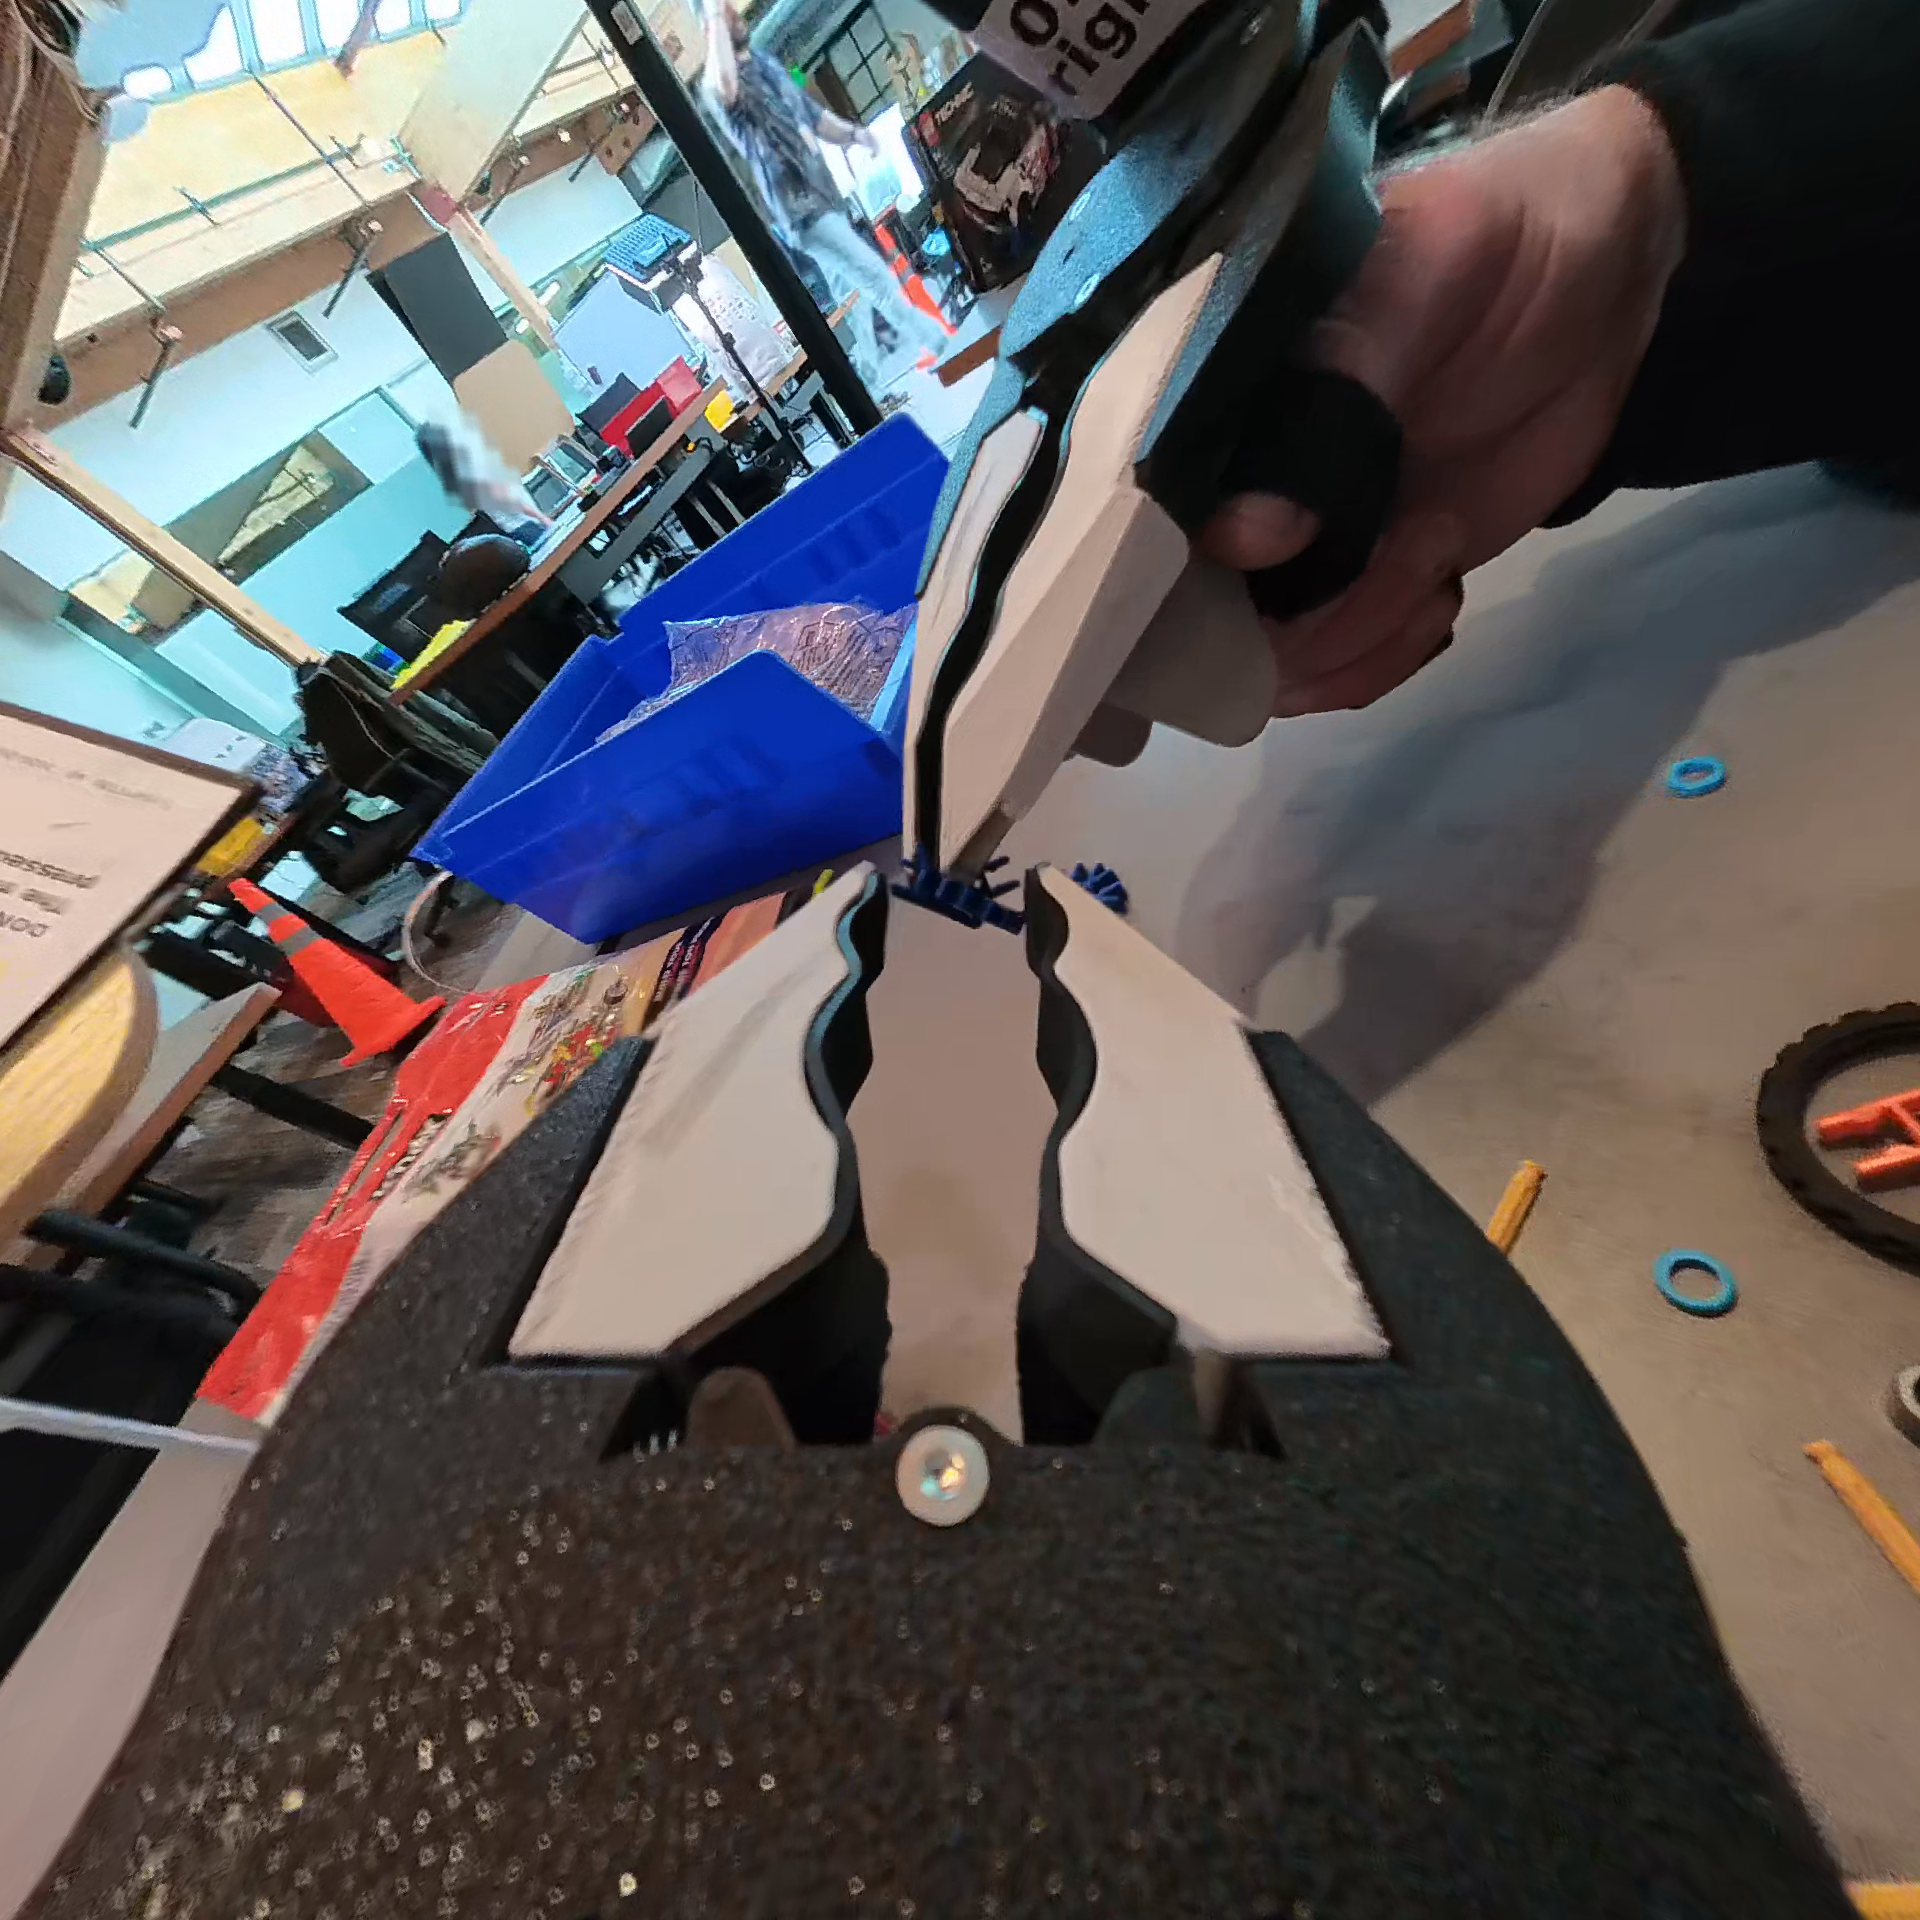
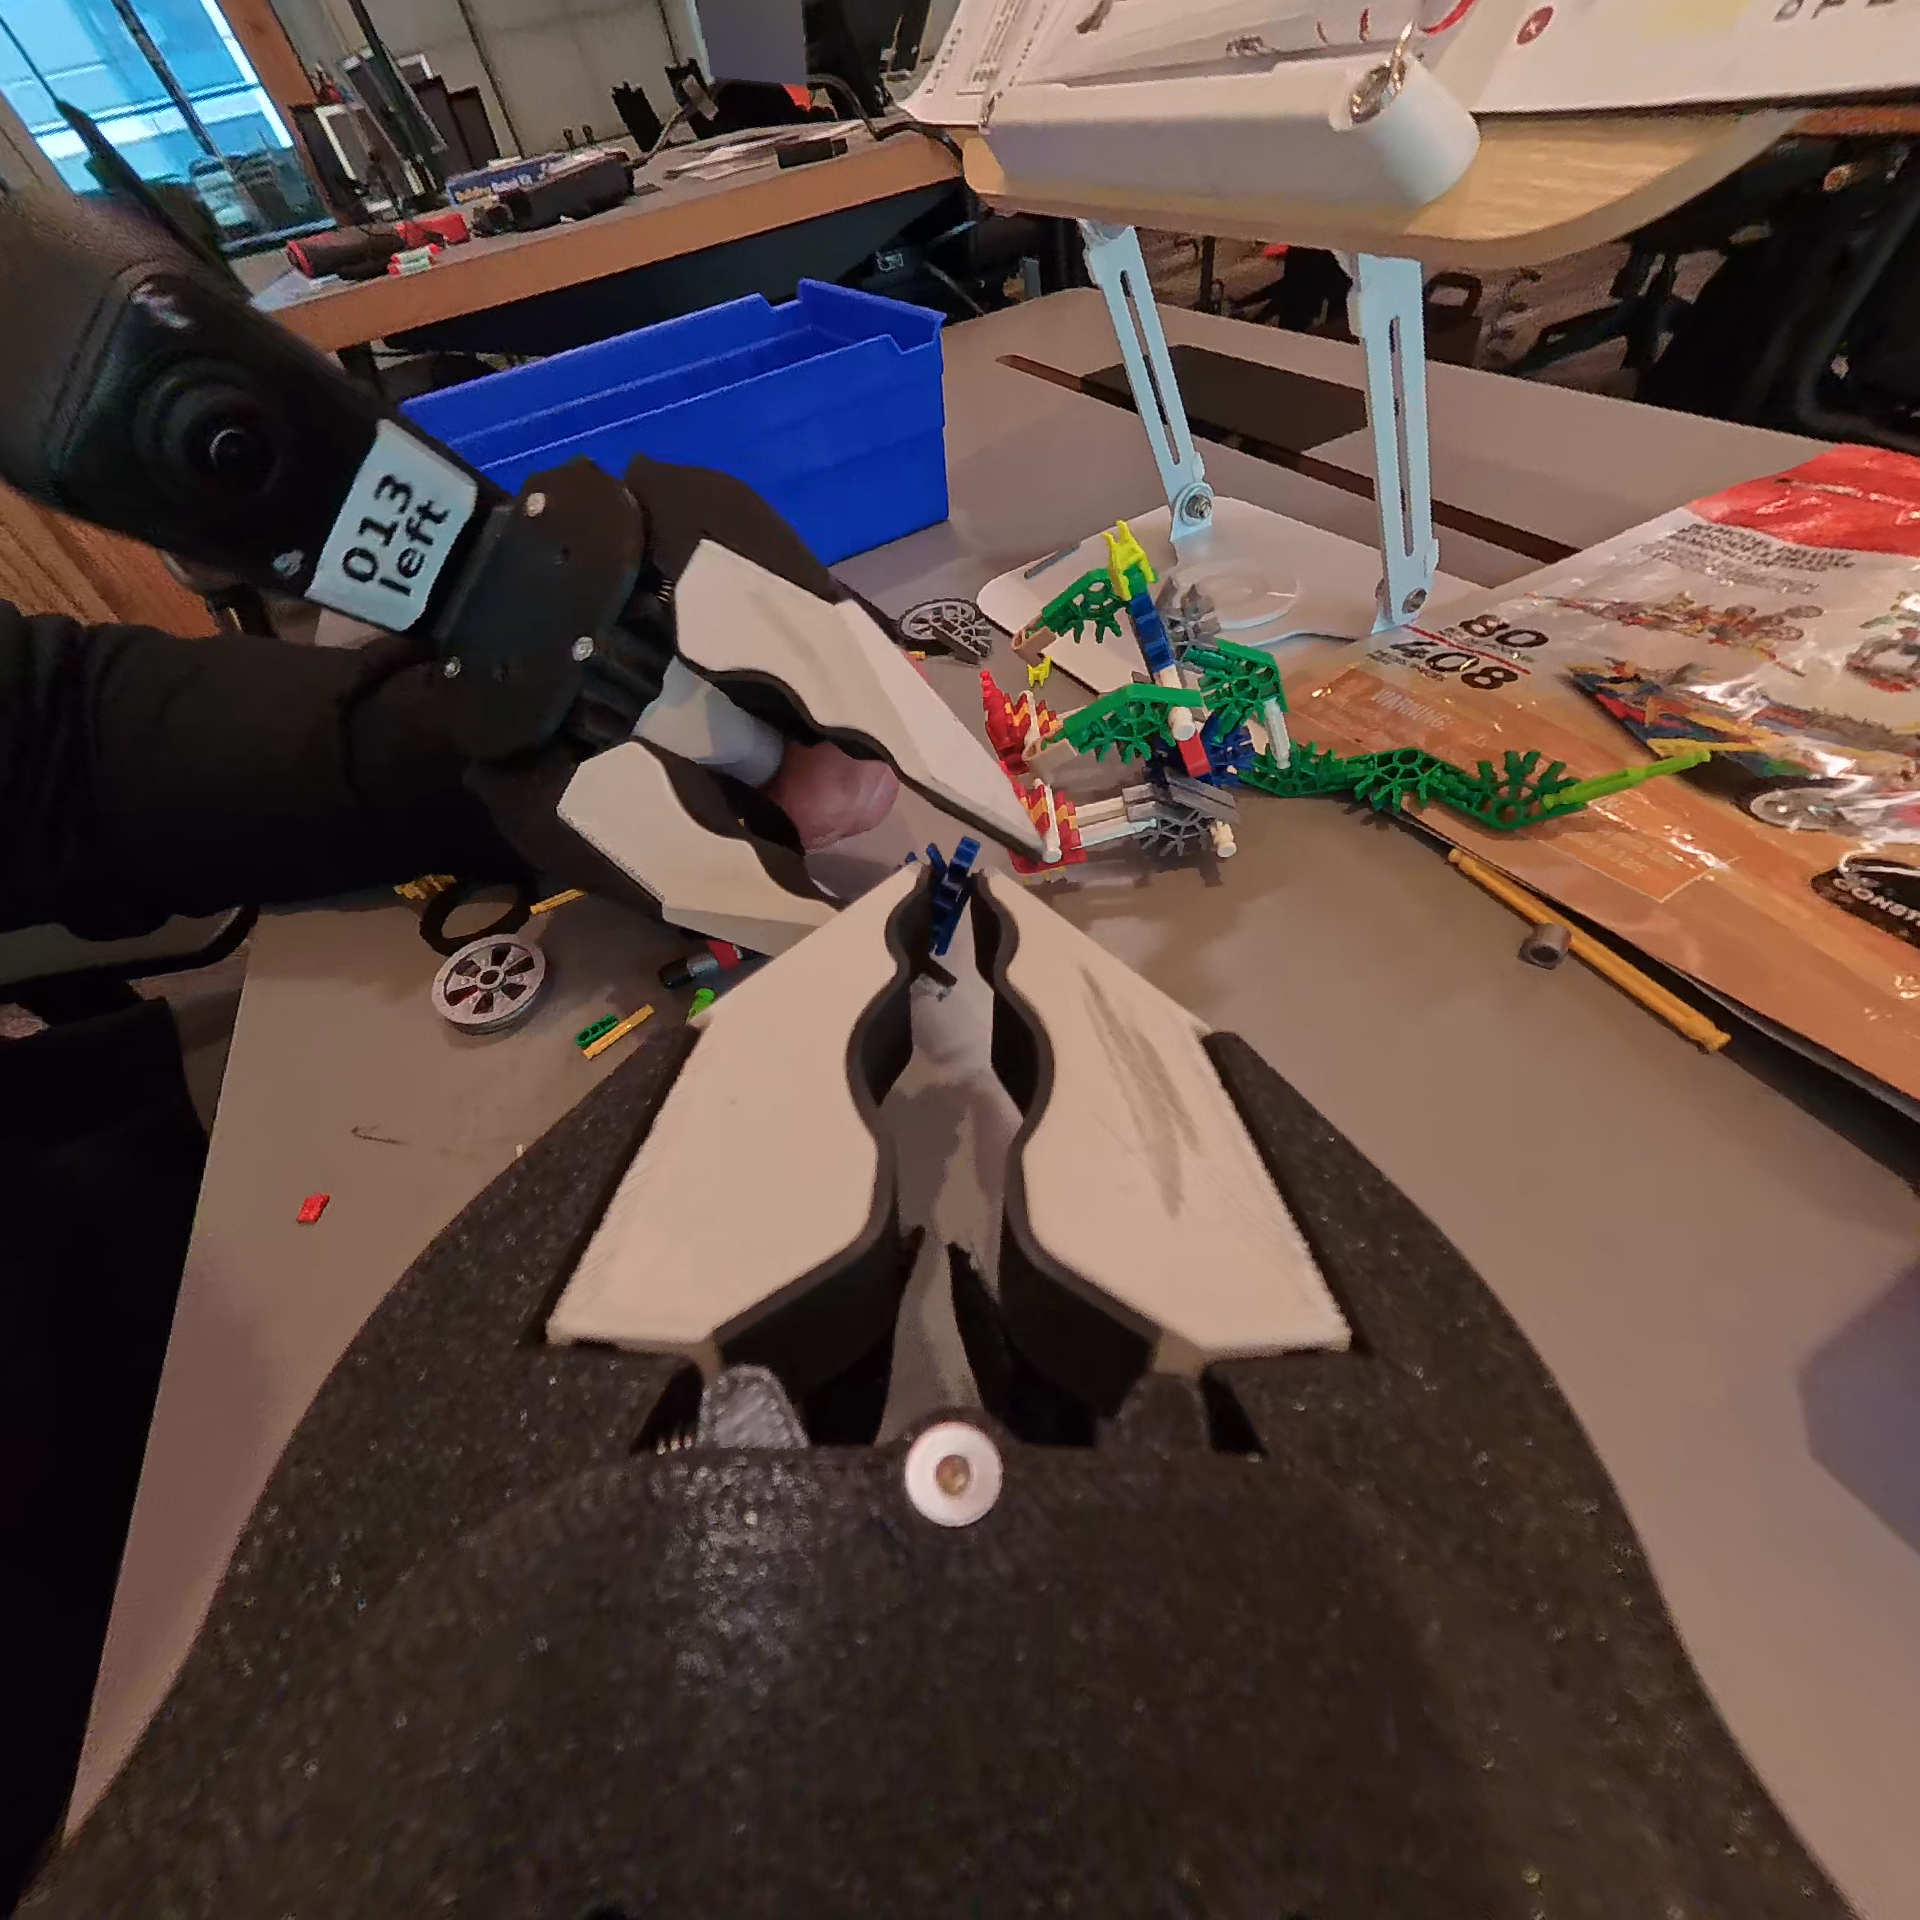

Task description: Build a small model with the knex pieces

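The right gripper [image 2: 948,894] pinches a small blue toy piece [image 2: 951,891] at its fingers' tips, at 12 o'clock, while the left gripper [image 1: 956,883], fingers spread, sits just below it

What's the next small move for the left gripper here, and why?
Probably close the left gripper gently on the blue toothed connector. Its fingers stand open with the piece at their tips, while the right gripper is already shut on the connector, holding it above the grey table. A second grip would steady it; contact depth is hard to judge.
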Demonstrator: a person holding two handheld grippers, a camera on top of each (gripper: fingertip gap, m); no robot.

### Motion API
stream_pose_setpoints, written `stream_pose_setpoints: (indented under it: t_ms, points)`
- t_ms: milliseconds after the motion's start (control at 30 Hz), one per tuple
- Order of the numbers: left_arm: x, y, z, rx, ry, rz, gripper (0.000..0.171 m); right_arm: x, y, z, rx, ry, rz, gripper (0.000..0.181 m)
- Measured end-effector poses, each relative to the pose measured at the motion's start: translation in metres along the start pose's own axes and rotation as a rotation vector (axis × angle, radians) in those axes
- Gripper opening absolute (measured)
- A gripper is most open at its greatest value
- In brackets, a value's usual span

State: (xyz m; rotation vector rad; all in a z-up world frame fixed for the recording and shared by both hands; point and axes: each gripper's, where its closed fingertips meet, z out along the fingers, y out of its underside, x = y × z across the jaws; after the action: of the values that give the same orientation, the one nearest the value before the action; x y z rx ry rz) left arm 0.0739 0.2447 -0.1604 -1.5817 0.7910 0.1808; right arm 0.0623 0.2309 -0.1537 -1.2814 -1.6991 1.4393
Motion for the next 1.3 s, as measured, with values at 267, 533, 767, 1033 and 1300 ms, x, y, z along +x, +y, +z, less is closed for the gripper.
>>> stream_pose_setpoints:
  t_ms: [267, 533, 767, 1033, 1300]
  points:
    - [0.0007, 0.0088, 0.004, -0.103, -0.062, 0.211, 0.026, 0.0035, 0.0068, 0.0016, -0.027, -0.017, 0.072, 0.005]
    - [0.0009, 0.0091, 0.0057, -0.133, -0.08, 0.274, 0.022, 0.0039, 0.007, 0.0013, -0.025, -0.029, 0.102, 0.005]
    - [0.0005, 0.0091, 0.0061, -0.155, -0.081, 0.278, 0.022, 0.0039, 0.0066, 0.001, -0.021, -0.032, 0.111, 0.004]
    - [0.003, 0.0067, 0.0058, -0.162, -0.047, 0.212, 0.02, 0.0018, 0.0063, -0.0004, -0.022, -0.045, 0.115, 0.004]
    - [0.001, 0.0017, 0.0065, -0.091, 0.012, 0.027, 0.019, 0.0034, 0.0009, -0.0019, 0.01, -0.043, 0.128, 0.005]
